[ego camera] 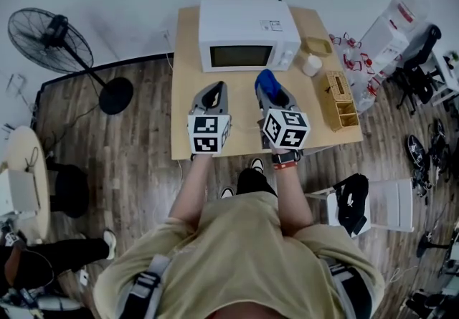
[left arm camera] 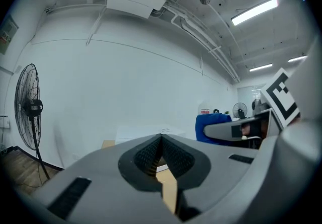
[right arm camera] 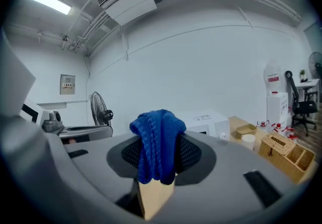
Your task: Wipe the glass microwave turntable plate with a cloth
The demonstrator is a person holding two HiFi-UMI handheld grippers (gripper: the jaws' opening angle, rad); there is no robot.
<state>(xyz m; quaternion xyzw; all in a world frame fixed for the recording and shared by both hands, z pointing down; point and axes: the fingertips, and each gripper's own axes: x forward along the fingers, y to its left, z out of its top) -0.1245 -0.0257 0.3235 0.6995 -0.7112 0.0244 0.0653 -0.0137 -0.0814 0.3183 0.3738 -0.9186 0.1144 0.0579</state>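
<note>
The white microwave (ego camera: 248,34) stands at the back of the wooden table (ego camera: 186,45) with its door closed; no glass turntable plate shows in any view. My right gripper (ego camera: 270,89) is shut on a bunched blue cloth (ego camera: 267,82), held above the table in front of the microwave. In the right gripper view the cloth (right arm camera: 157,142) hangs over the closed jaws, with the microwave (right arm camera: 206,119) beyond. My left gripper (ego camera: 213,95) hovers beside it, shut with nothing in it; the left gripper view shows its jaws meeting, and the blue cloth (left arm camera: 211,125) off to the right.
A white cup (ego camera: 311,65), a shallow wicker tray (ego camera: 318,46) and a wooden compartment box (ego camera: 338,100) sit on the table's right side. A black standing fan (ego camera: 50,38) is at the left. A white chair with a dark bag (ego camera: 387,204) stands at the right.
</note>
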